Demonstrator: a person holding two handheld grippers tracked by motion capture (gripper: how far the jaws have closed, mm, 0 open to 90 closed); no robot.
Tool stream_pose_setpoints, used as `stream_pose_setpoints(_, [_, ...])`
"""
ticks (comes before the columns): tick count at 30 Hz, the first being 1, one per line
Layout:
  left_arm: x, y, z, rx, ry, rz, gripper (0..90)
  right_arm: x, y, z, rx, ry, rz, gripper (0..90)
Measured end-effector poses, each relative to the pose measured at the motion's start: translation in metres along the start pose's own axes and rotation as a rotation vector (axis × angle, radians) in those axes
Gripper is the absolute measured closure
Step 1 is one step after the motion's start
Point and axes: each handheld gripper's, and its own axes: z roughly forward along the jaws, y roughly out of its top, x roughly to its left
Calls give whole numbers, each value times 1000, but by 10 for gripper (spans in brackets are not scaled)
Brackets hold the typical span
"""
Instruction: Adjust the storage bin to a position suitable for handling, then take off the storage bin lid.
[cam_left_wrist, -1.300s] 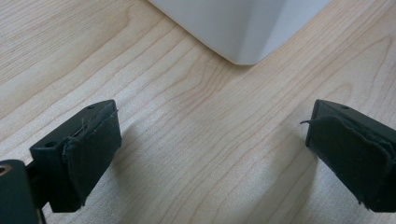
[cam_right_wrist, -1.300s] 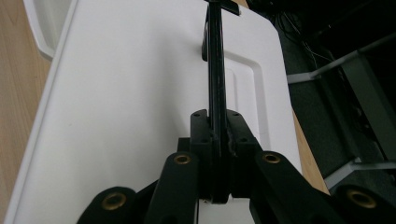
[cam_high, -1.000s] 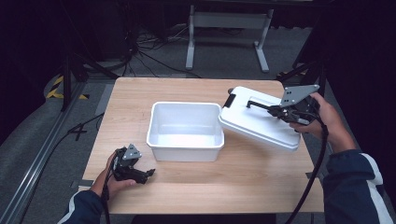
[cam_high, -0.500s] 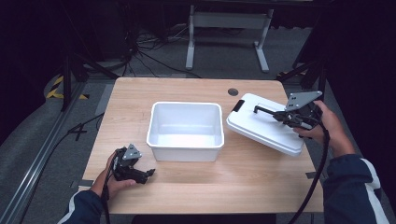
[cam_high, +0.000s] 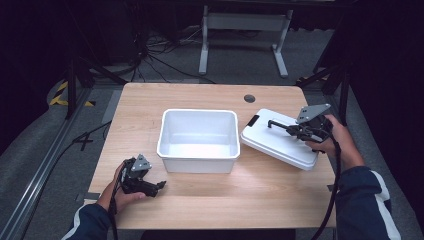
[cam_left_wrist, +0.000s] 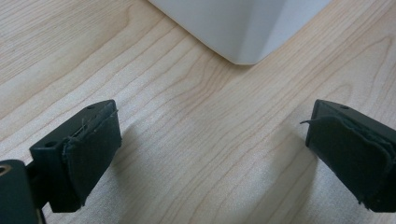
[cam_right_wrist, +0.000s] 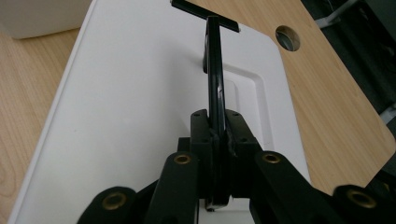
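Observation:
An empty white bin (cam_high: 197, 164) stands in the middle of the wooden table. To its right a white lid (cam_high: 272, 137) sits low over the table, apart from the bin. My right gripper (cam_high: 300, 131) is shut on the lid's thin black handle (cam_high: 282, 126). The right gripper view shows the handle (cam_right_wrist: 214, 79) pinched between the jaws of that gripper (cam_right_wrist: 217, 135), above the lid (cam_right_wrist: 130, 93). My left gripper (cam_high: 159, 187) rests at the table's front left, open. Its jaws (cam_left_wrist: 210, 154) hold nothing, and the bin's corner (cam_left_wrist: 243, 28) lies ahead of them.
A round cable hole (cam_high: 249, 98) is in the table behind the lid, also visible as a hole (cam_right_wrist: 288, 37) in the right gripper view. The table's right edge (cam_high: 327, 165) runs close to the lid. Bare wood (cam_high: 240, 200) lies in front of the bin.
The right gripper has carried the lid to the right and lower, off the bin's right rim, leaving a gap between them. The left gripper has stayed put.

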Motion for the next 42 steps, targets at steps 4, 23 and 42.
stream_pose_setpoints(4, [0, 0, 0, 1, -2, 1, 38, -1, -4, 13, 4, 11, 12, 841])
stream_pose_setpoints(23, [1, 0, 0, 3, -11, 10, 31, -6, -24, 52, 43, 15, 94, 825])
stream_pose_setpoints(42, [1, 1, 1, 2, -7, 18, 24, -3, -16, 31, -58, -20, 176, 640])
